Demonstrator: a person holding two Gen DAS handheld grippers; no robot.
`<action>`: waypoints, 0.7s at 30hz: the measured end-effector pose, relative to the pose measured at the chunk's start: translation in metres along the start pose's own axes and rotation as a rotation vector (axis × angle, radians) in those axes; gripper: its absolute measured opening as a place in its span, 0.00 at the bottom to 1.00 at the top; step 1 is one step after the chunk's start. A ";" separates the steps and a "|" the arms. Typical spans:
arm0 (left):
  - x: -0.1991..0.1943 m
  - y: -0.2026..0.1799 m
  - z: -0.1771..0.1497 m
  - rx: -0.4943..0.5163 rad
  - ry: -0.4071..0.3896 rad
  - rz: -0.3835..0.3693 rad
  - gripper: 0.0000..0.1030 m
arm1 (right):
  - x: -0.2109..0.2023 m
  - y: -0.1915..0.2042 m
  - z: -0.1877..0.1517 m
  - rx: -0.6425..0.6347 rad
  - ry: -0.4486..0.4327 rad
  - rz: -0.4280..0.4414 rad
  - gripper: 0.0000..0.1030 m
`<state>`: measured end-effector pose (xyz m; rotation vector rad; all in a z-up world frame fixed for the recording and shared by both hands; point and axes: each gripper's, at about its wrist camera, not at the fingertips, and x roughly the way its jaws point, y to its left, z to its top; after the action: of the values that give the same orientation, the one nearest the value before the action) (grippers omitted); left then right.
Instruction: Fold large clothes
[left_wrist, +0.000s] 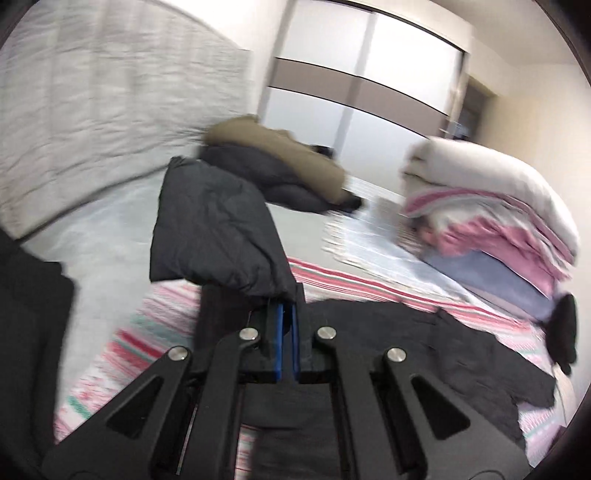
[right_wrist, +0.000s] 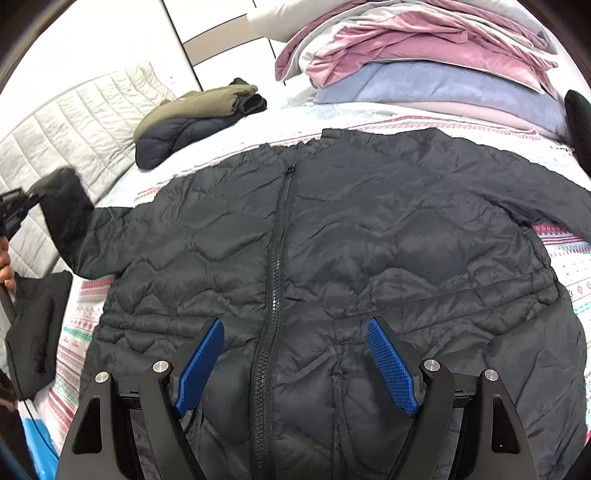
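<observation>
A black quilted jacket (right_wrist: 369, 240) lies front up and zipped on the striped bedspread (right_wrist: 569, 266). My right gripper (right_wrist: 295, 326) hovers open just above its lower front, one blue pad on each side of the zipper, with nothing between them. My left gripper (left_wrist: 284, 308) is shut on the cuff end of the jacket's sleeve (left_wrist: 214, 229), which stands lifted off the bed and flops over. In the right wrist view that raised sleeve (right_wrist: 66, 210) shows at the far left, blurred, with a hand below it. The rest of the jacket (left_wrist: 424, 339) lies flat beyond the left gripper.
A folded olive and black jacket (right_wrist: 192, 114) rests near the white padded headboard (right_wrist: 74, 129). A stack of pink, blue and white bedding (right_wrist: 424, 55) fills the far right of the bed. Another dark garment (right_wrist: 37, 325) hangs at the left edge. A wardrobe (left_wrist: 369, 74) stands behind.
</observation>
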<state>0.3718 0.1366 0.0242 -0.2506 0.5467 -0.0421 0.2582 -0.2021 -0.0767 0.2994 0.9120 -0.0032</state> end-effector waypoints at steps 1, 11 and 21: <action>0.002 -0.016 -0.004 0.018 0.013 -0.030 0.04 | -0.002 -0.002 0.001 0.006 -0.004 0.005 0.79; 0.047 -0.127 -0.085 0.210 0.222 -0.200 0.04 | -0.016 -0.022 0.007 0.059 -0.040 0.009 0.79; 0.086 -0.134 -0.175 0.288 0.486 -0.241 0.35 | -0.018 -0.030 0.009 0.085 -0.046 0.012 0.79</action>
<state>0.3578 -0.0413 -0.1308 -0.0195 0.9805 -0.4215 0.2504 -0.2355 -0.0653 0.3825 0.8654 -0.0374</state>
